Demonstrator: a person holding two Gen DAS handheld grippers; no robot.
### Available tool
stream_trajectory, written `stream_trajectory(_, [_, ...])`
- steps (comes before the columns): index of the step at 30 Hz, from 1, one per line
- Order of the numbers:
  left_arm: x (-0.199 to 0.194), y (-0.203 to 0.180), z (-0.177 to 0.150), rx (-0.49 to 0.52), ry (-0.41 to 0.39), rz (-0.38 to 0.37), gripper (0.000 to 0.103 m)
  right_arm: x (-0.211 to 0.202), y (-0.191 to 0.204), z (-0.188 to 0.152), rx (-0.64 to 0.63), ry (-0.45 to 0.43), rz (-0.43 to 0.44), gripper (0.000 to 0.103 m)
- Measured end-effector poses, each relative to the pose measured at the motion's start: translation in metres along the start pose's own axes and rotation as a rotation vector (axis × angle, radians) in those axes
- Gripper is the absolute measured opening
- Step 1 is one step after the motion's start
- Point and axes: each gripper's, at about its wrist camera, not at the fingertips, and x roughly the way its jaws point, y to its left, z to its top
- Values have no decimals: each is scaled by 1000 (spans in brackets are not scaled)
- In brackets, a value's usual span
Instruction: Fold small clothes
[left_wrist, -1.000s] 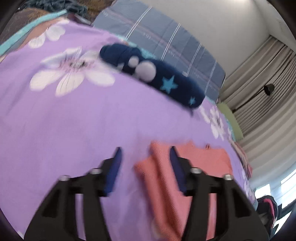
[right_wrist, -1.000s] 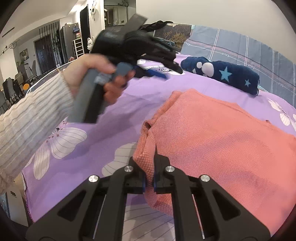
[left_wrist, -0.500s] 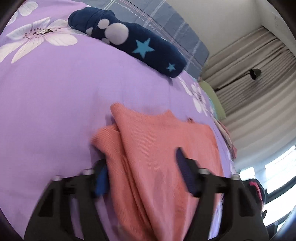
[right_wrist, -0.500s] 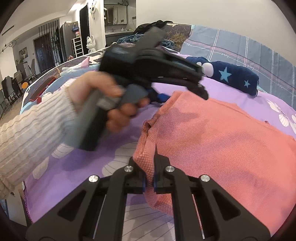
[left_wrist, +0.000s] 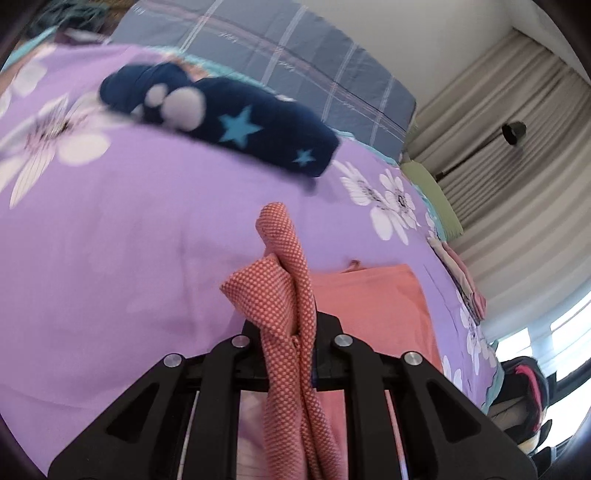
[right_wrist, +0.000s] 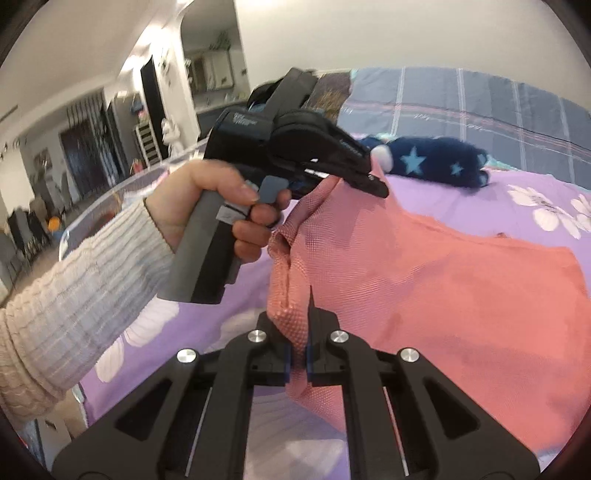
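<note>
Coral mesh garment, light and floppy, hangs pinched at its edge: right claw clenched on it, left claw closing on a bunched corner.

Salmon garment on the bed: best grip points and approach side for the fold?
Grip the salmon garment at the near bunched edge, coming in low from the near side. That edge stands up off the purple sheet, while the rest lies flat. The right hand-held gripper pinches one corner there; the left hand-held gripper is closing on the other.
</note>
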Motion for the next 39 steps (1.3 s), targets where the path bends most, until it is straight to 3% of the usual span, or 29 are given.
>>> stream_trajectory(8, [24, -73, 14, 65, 0, 29, 13, -55, -68, -4, 173, -89, -28, 5])
stream_trajectory(13, [58, -124, 9, 150, 16, 114, 13, -78, -118, -17, 290, -118, -52, 5])
stream_trajectory(20, [105, -179, 1, 219, 58, 172, 13, -98, -174, -45, 418, -132, -56, 5])
stream_trajectory(33, [196, -242, -29, 390, 188, 307, 13, -126, -224, -90, 560, -101, -51, 5])
stream_trajectory(39, [208, -253, -38, 463, 185, 380, 14, -124, -228, -97, 578, -100, -43, 5])
